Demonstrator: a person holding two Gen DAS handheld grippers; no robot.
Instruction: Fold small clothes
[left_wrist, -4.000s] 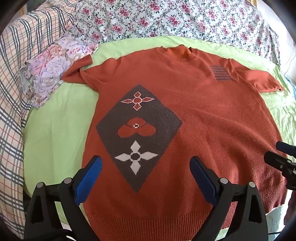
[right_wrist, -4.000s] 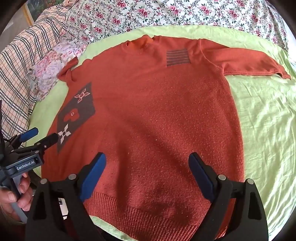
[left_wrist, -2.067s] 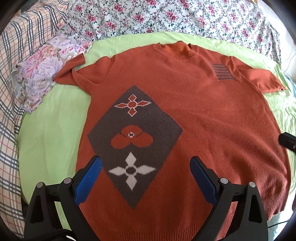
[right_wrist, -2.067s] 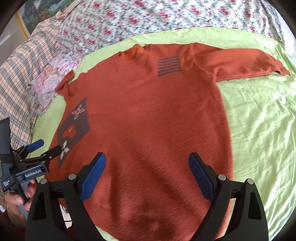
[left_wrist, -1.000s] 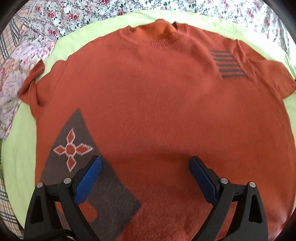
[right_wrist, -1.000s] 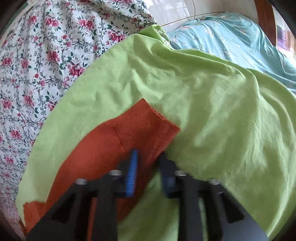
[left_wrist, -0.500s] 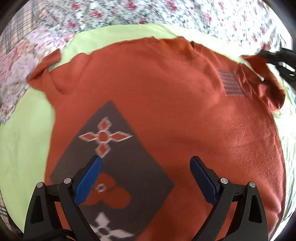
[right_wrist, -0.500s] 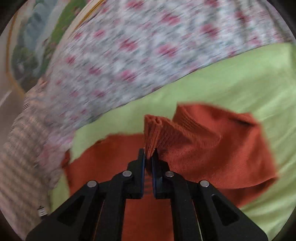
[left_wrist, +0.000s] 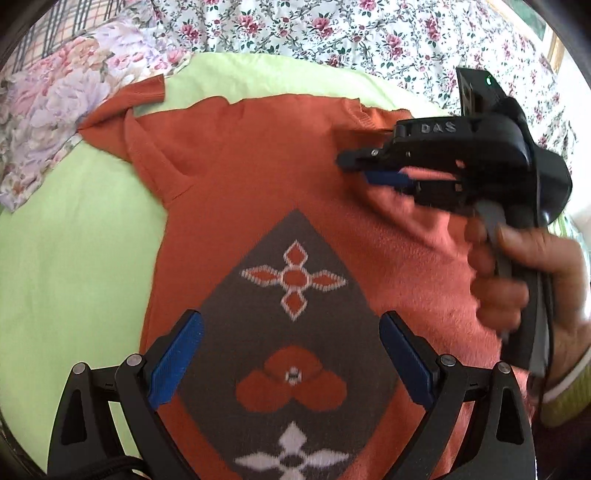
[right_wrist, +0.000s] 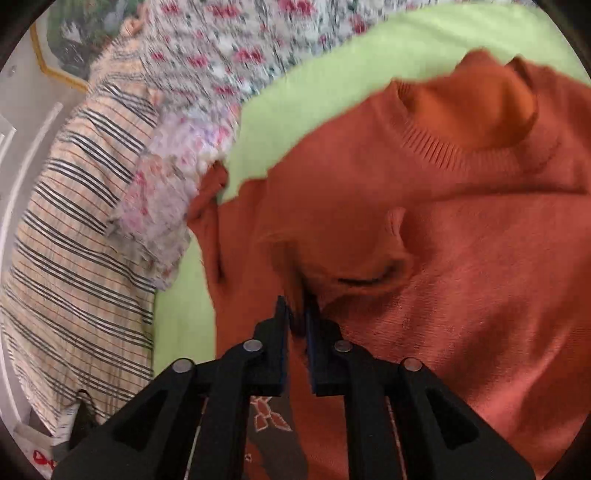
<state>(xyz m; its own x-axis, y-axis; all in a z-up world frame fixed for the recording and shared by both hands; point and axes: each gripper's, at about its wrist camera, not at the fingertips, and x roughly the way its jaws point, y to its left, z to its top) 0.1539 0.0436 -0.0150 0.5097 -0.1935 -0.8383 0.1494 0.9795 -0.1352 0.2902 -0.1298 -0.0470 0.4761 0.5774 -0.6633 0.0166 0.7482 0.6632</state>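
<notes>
My right gripper (right_wrist: 297, 314) is clamped on a sleeve of the orange sweater (left_wrist: 258, 177), carried over its chest. The sweater lies on the green sheet (left_wrist: 74, 240). My left gripper (left_wrist: 291, 354) hangs spread wide above the gray diamond (left_wrist: 295, 332), holding nothing.

R gripper (left_wrist: 364, 168) blocks sweater's (left_wrist: 258, 192) right; left free.

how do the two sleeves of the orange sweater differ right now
The left sleeve lies flat, spread outward onto the green sheet; the right sleeve is folded across the chest. The left gripper hangs open, holding nothing; the right gripper pinches the right sleeve. Both are short.
</notes>
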